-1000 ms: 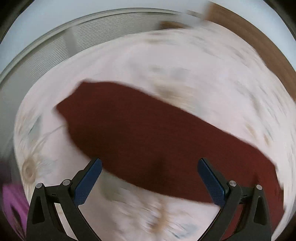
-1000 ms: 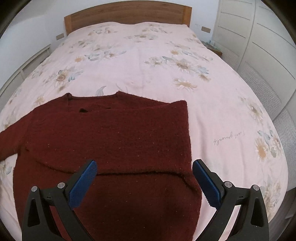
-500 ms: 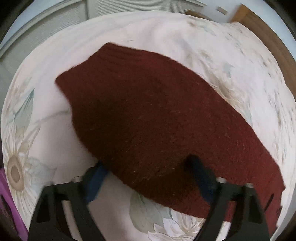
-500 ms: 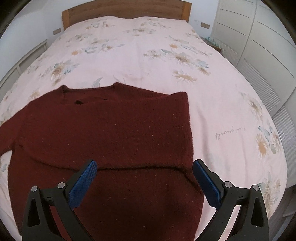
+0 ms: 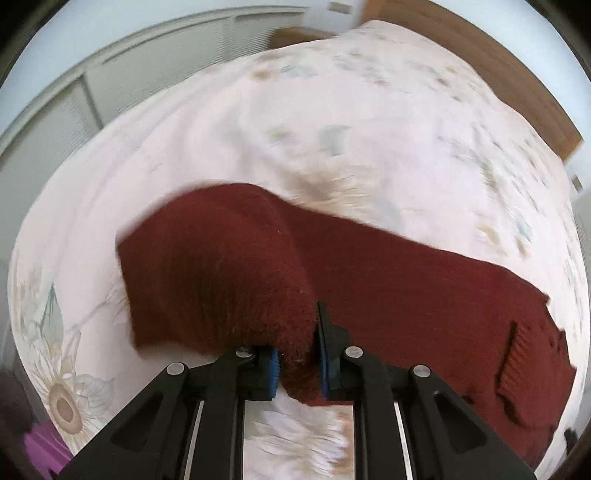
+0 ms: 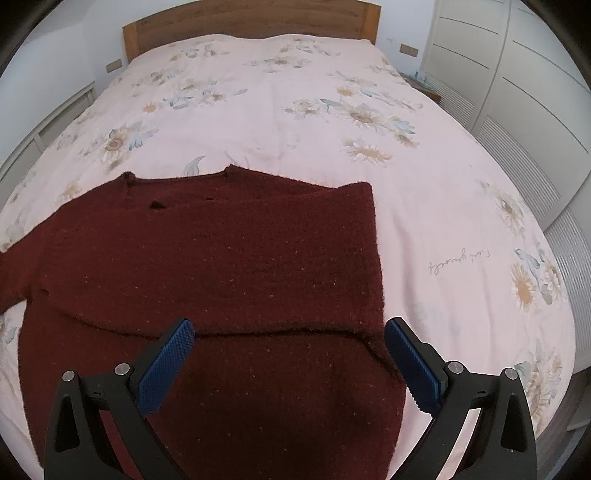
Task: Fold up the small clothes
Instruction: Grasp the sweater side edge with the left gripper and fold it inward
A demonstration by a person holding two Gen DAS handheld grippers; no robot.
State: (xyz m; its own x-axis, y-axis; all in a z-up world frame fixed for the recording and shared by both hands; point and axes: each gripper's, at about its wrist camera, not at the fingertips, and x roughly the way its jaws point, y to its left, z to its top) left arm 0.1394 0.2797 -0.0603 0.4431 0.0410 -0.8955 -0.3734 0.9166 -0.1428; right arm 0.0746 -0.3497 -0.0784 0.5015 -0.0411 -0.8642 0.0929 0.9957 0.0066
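Left wrist view: the left gripper [image 5: 297, 363], black with two blue-padded fingers [image 5: 272, 373], is clenched on a bunched fold of the sleeve [image 5: 221, 273] of one dark red knitted sweater [image 5: 406, 295]. The pinched sleeve rises off the bedding in a hump, its cuff end hanging to the left of the jaws, while the body of the garment stretches away to the right across the pale pink floral duvet cover [image 5: 332, 110]. This picture is partly blurred. A purple object [image 5: 40, 448] shows at the lower left edge; what it is cannot be told.

In the right wrist view, the right gripper [image 6: 290, 363] stands with its two blue pads [image 6: 166, 365] spread wide and nothing between them, above the lower part of the sweater [image 6: 221, 266]. There is one sweater only, lying flat near the foot of the duvet cover [image 6: 295, 110], neckline toward the single wooden headboard [image 6: 251, 22]. Its right sleeve is folded across the chest, leaving a straight vertical edge on the right side; the other sleeve runs off the left edge. White panelled wardrobe doors [image 6: 517, 92] stand along the right side of the bed.
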